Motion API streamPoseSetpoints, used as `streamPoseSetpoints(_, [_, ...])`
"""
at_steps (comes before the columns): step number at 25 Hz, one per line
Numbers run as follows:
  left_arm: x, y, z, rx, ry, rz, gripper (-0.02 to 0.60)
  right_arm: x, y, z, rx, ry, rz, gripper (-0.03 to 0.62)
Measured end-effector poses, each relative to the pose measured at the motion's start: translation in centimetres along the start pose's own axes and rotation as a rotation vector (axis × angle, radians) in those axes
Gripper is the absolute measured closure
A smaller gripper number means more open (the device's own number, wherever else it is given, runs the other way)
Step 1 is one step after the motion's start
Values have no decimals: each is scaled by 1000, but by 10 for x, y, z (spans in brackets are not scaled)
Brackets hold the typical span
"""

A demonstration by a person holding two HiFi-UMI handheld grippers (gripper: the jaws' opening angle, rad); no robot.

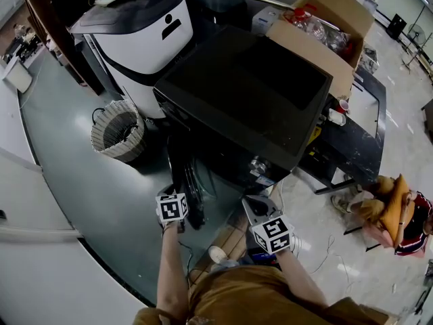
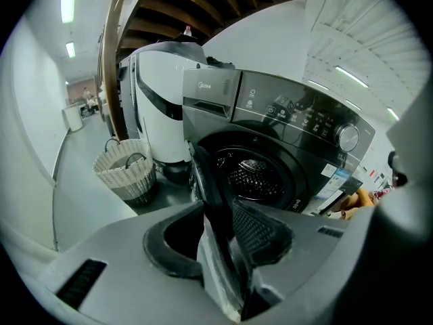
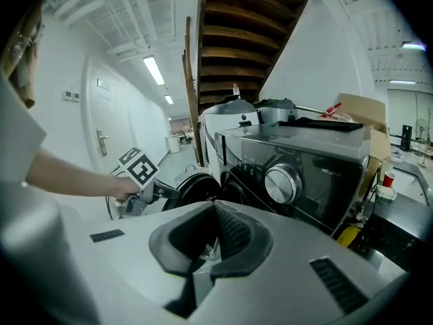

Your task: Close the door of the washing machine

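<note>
The black front-loading washing machine [image 1: 250,93] stands in the middle, its round door [image 1: 193,181] swung open toward me. In the left gripper view the door's edge [image 2: 206,175] runs down between the jaws, with the open drum [image 2: 254,175] behind it. My left gripper [image 1: 186,212] [image 2: 216,212] is shut on that door edge. The right gripper view shows the door [image 3: 193,185] edge-on with the left gripper [image 3: 152,193] at its rim. My right gripper [image 1: 254,202] [image 3: 215,212] hovers in front of the machine's right side, near the control knob [image 3: 283,181]. It is shut and holds nothing.
A wicker basket [image 1: 120,131] sits on the floor left of the door, beside a white appliance [image 1: 142,32]. An open cardboard box [image 1: 325,26] and a black table [image 1: 369,127] stand to the right. A paper cup [image 1: 218,254] lies by my feet.
</note>
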State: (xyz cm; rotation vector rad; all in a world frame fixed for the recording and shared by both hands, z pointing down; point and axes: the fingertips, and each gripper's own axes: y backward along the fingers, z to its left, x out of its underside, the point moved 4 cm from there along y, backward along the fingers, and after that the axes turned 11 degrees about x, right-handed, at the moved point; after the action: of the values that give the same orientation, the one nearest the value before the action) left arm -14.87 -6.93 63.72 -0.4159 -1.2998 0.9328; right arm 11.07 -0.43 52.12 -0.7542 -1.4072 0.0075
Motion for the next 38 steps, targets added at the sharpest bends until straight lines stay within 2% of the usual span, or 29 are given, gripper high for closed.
streamPoseSetpoints(17, [-7, -16, -23, 55, 77, -1, 430, 8, 8, -16, 20, -16, 10, 583])
streamPoseSetpoints(38, [-26, -40, -57, 89, 84, -3, 407, 18, 21, -50, 80, -50, 17, 583])
